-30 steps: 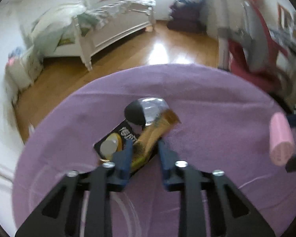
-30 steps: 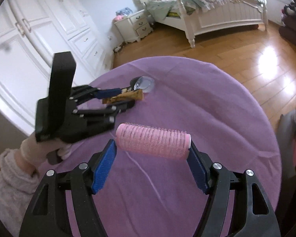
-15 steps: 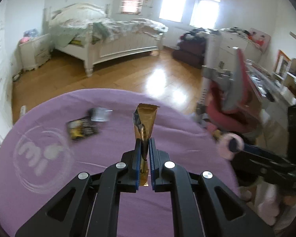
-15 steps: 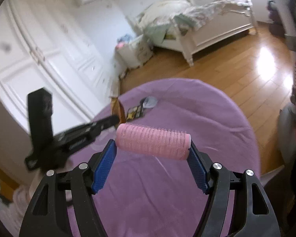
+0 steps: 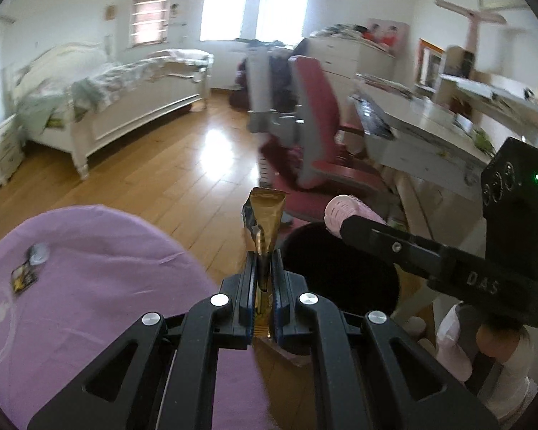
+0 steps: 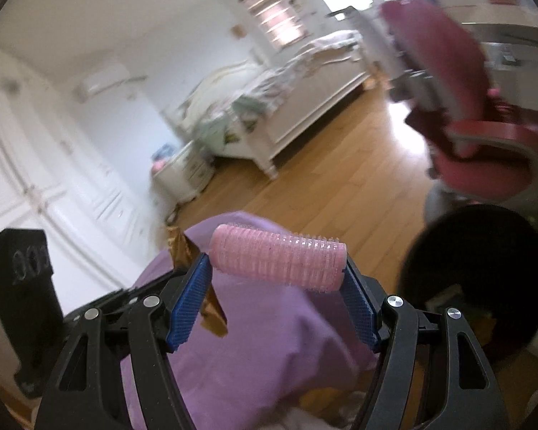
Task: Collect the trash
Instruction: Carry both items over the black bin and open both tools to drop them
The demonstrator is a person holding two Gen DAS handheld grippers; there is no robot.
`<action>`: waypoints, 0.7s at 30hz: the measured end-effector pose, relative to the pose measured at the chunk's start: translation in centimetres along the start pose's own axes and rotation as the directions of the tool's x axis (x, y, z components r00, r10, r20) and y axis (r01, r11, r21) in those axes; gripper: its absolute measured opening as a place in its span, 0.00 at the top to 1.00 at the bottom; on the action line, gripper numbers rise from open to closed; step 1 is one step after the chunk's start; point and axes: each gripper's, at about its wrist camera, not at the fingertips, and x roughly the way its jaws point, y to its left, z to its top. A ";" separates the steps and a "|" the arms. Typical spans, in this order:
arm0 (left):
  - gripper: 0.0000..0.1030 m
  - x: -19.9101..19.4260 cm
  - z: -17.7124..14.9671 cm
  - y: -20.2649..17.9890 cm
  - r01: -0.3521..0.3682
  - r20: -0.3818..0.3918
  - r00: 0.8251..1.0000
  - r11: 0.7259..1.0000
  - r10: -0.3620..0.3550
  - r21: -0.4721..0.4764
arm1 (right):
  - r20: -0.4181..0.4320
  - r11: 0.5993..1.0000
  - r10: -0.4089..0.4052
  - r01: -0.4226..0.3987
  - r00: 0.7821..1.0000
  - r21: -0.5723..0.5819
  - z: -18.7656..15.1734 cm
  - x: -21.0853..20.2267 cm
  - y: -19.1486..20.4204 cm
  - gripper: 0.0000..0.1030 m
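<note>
Only in the left wrist view are scraps [image 5: 25, 273] seen on the purple table [image 5: 100, 308]. Beside it, above the black bin [image 6: 475, 279], an upright gold wrapper [image 5: 263, 222] is pinched by the left gripper [image 5: 261, 283], and a crosswise pink roller [image 6: 278, 257] is clamped by the right gripper [image 6: 276, 286].

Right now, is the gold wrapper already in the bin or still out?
Still out. The left gripper pinches the wrapper upright, beside the bin.
</note>
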 end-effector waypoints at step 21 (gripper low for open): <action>0.91 9.9 2.1 -7.2 0.239 -0.129 0.964 0.971 -0.233 0.034 | 0.079 0.966 -0.162 0.142 0.984 0.216 -1.0 -5.2 -13.2 0.32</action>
